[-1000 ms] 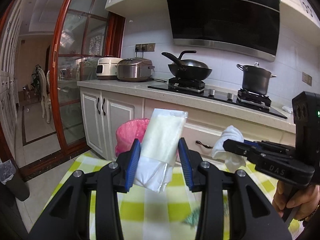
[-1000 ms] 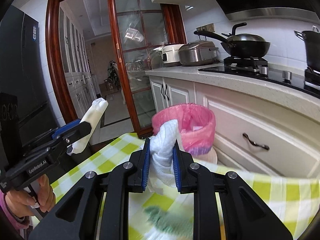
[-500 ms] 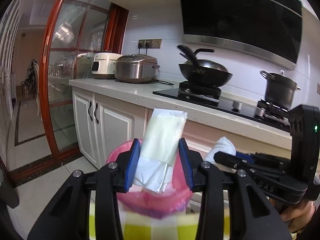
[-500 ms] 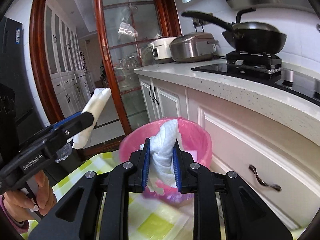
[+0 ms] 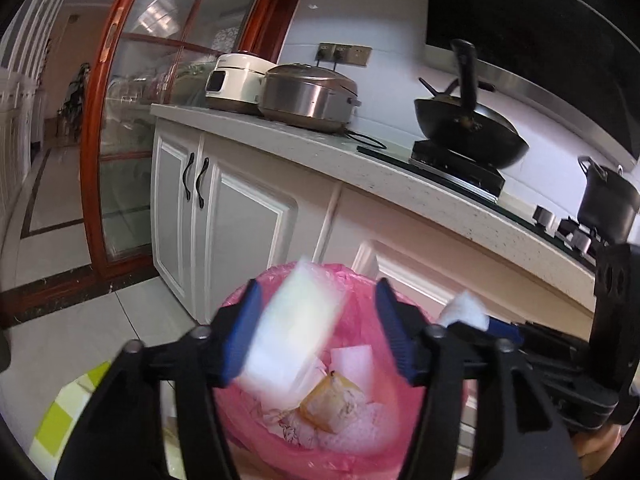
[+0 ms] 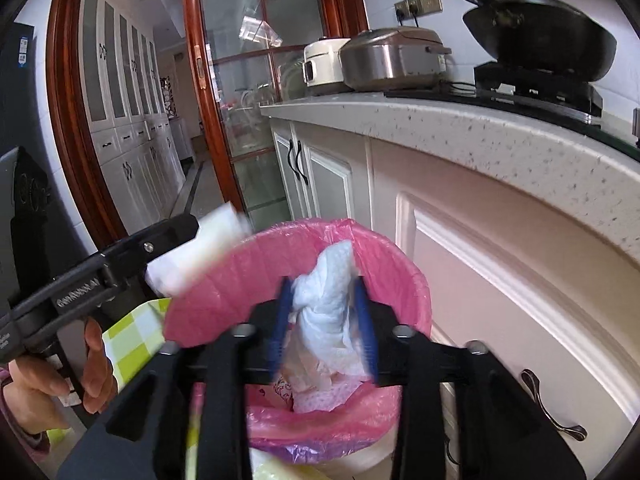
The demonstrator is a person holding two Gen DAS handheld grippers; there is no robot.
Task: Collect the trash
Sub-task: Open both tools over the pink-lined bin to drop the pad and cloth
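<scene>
Since a second ago: both grippers have travelled from above the checked tablecloth to above the pink bin, and both sets of jaws, then clamped on trash, are now opening.
Kitchen counter (image 5: 404, 184): runs behind the bin, carrying a steel rice cooker (image 5: 308, 98), a white cooker (image 5: 236, 82) and a black wok (image 5: 468, 128) on the hob.
Pink-lined trash bin (image 5: 360, 450): stands just in front of the white cabinets (image 5: 240, 240), beside the green-checked tablecloth (image 6: 134, 334); crumpled paper and wrappers lie inside.
Left gripper (image 5: 318, 330): over the bin mouth, blue pads spread apart; a person's hand (image 6: 60, 376) grips its handle.
Clear plastic wrapper (image 5: 294, 332): blurred, loose between the left pads, tilted against the left one and clear of the right one, above the bin's contents.
Right gripper (image 6: 324, 320): also over the bin, jaws parting.
White paper towel (image 6: 332, 304): crumpled and upright between the right pads, which lie close at both its sides; whether they press on it cannot be told.
</scene>
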